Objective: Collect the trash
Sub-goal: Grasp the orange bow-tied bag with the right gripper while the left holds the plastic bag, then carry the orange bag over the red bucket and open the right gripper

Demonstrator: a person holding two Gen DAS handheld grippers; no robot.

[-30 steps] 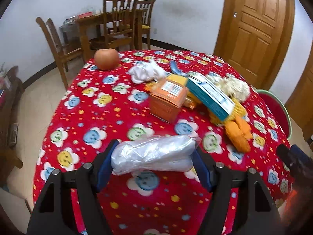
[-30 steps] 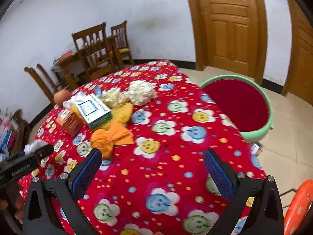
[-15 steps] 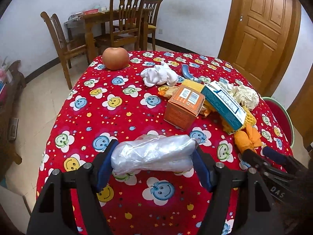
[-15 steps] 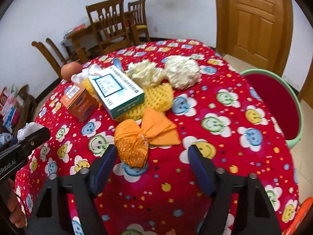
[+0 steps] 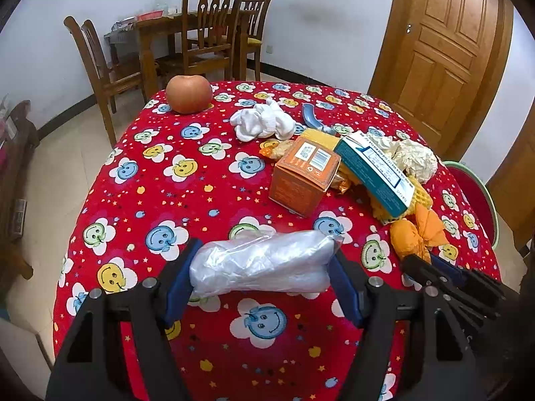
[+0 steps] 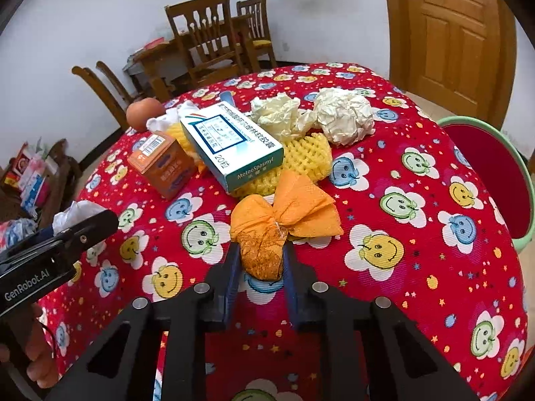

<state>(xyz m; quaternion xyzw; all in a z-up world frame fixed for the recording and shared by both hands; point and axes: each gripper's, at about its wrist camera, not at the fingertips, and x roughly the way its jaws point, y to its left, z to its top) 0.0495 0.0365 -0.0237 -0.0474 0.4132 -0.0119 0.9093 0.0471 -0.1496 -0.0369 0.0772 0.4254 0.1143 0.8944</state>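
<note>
Closing in over the red smiley-flower worktop (image 6: 418, 240), the right hand-held gripper (image 6: 261, 260) has just pinched shut on the near orange crumpled wrapper (image 6: 267, 234); the left hand-held gripper (image 5: 264, 275), further left, keeps clamping its clear plastic bag (image 5: 264, 264), so that's two bits of trash secured, I reckon.

The desk (image 5: 200, 200) wears a red cloth printed with smiling flowers and small stars. Near its far left edge sits an apple (image 5: 189, 93). A bunched white cloth (image 5: 264, 123) lies toward the middle, with a blue curved piece (image 5: 312, 118) just beside it. An orange carton (image 5: 304, 180) stands on the cloth, touching a yellow foam fruit net (image 6: 301, 157). A white and teal medicine box (image 6: 230, 143) rests tilted on that net. Two crumpled pale paper wads (image 6: 344, 118) lie behind it. An orange paper wrapper (image 6: 284, 217) lies at the near side, touching the net.
</note>
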